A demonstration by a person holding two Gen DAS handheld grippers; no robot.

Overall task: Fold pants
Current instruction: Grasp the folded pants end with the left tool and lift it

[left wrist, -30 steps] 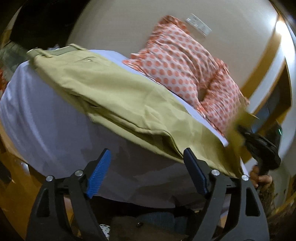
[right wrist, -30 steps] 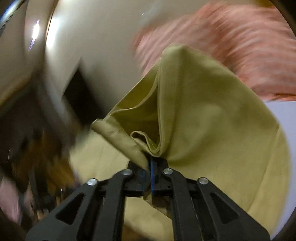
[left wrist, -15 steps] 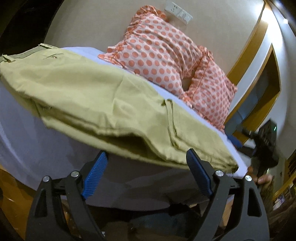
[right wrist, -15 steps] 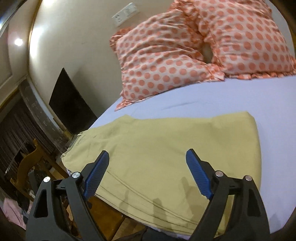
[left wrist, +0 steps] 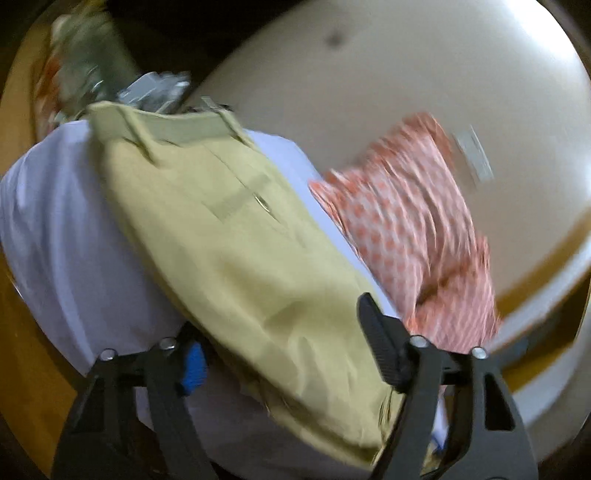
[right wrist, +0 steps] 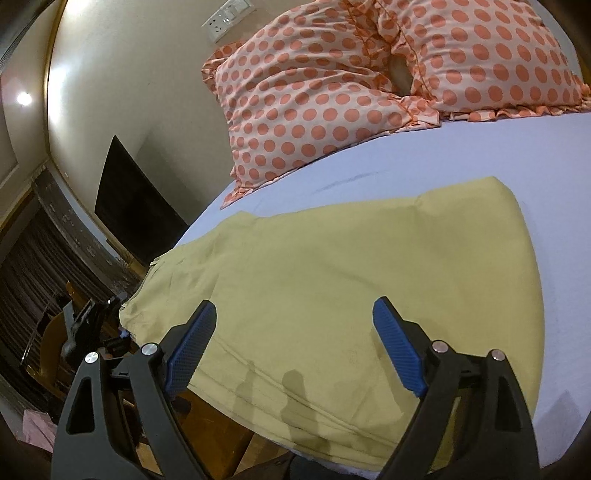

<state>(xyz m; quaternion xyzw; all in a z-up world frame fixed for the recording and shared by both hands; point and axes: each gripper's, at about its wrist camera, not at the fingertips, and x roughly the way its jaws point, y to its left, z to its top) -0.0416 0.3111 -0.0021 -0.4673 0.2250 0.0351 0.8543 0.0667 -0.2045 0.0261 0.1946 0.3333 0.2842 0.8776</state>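
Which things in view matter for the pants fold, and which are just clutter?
Job:
- khaki pants, folded over on the bed sheet
- left gripper, open, fingers straddling the pants' edge
- right gripper, open, above the pants

Just around:
- two polka-dot pillows
- wall socket plate
- dark screen on the wall
- blurred clutter beyond the waistband

The left wrist view was smeared by motion; the polka-dot pillows (left wrist: 413,229) at three o'clock ran into streaks, and the clutter (left wrist: 92,70) at eleven o'clock could not be identified; the left gripper (left wrist: 284,354) had its near finger's blue pad (left wrist: 192,365) partly hidden under the pants (left wrist: 236,251). In the right wrist view the pants (right wrist: 332,295) hid the bed edge at six o'clock, and their lowest fold was covered by the right gripper (right wrist: 295,343); the dark corner at eight o'clock was too dim to read.
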